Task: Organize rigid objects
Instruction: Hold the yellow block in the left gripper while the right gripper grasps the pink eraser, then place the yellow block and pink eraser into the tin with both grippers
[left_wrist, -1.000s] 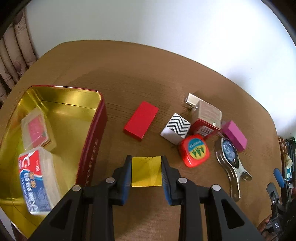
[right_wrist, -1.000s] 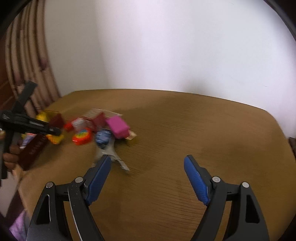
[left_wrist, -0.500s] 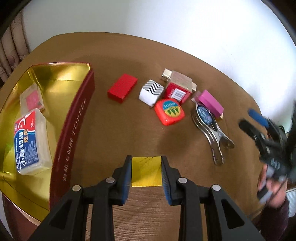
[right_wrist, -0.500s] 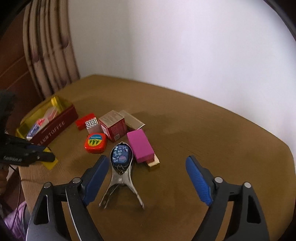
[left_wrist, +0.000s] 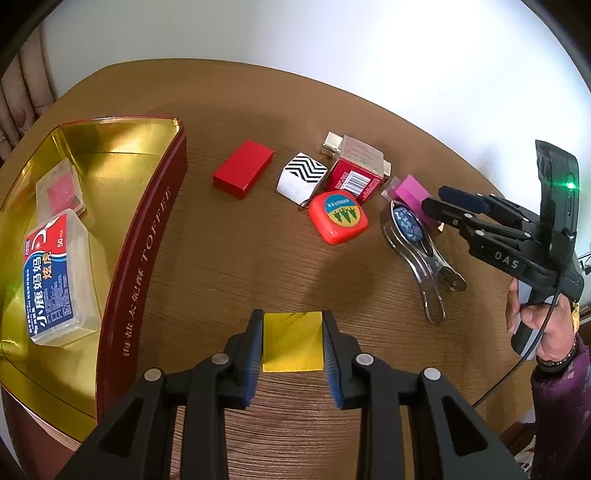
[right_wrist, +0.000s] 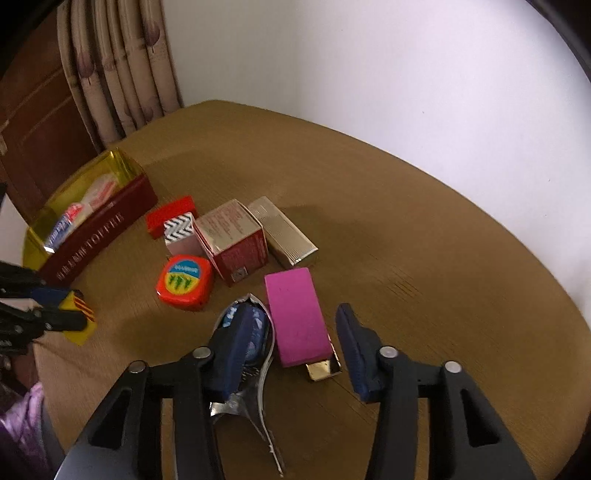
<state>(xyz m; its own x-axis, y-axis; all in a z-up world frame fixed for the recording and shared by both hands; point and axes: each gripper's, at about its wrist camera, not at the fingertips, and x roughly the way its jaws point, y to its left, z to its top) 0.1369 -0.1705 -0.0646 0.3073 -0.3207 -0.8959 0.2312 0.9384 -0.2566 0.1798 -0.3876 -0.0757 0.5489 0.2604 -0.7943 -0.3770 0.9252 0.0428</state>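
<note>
My left gripper (left_wrist: 293, 320) is shut on a flat yellow block (left_wrist: 293, 341) held just above the wooden table, right of the open toffee tin (left_wrist: 147, 229). From the right wrist view, that left gripper (right_wrist: 66, 310) and the yellow block (right_wrist: 79, 325) sit at the far left. My right gripper (right_wrist: 295, 314) straddles the pink box (right_wrist: 297, 317); its jaws are closing, with gaps still on both sides. Its left finger hangs over the metal clip (right_wrist: 255, 391). In the left wrist view the right gripper (left_wrist: 439, 197) reaches the pink box (left_wrist: 410, 190) from the right.
Between tin and pink box lie a red block (left_wrist: 243, 168), a zigzag cube (left_wrist: 303, 175), a red-and-silver carton (left_wrist: 356, 173), a gold box (right_wrist: 284, 232) and an orange tape measure (left_wrist: 338, 216). The tin holds a floss-pick box (left_wrist: 55, 280) and a small clear case (left_wrist: 61, 186).
My right gripper has swung in from bare table to the object cluster and now brackets the pink box with narrower jaws. The left gripper shifted slightly away from the tin, still gripping the yellow block.
</note>
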